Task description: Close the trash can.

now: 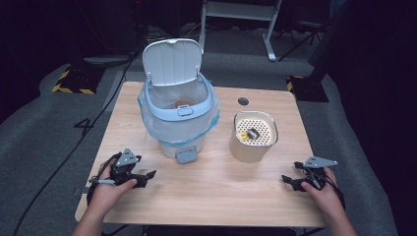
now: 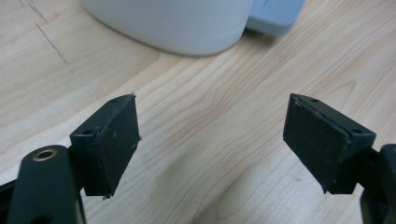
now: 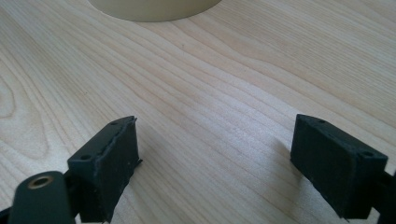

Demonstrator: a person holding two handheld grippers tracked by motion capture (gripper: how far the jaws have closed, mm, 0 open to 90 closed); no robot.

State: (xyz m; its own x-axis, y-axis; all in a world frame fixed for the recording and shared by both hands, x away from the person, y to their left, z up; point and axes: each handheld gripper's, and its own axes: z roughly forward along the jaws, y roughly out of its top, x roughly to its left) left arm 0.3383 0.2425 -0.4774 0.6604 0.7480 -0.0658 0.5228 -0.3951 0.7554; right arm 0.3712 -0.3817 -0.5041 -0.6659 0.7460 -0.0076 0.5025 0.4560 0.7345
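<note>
Two grippers rested low over the wooden table [image 1: 206,191], the left gripper [image 1: 146,178] and the right gripper [image 1: 290,181] both spread wide with nothing between their jaws. Beyond the left one stood the white bin [image 1: 179,110], lid up and lined with a bag. Just beside it, ahead of the right one, stood the beige canister [image 1: 252,137].

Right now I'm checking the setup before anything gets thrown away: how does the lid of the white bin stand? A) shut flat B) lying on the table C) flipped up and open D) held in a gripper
C: the lid stands upright behind the bin, whose lined mouth is open.
</note>
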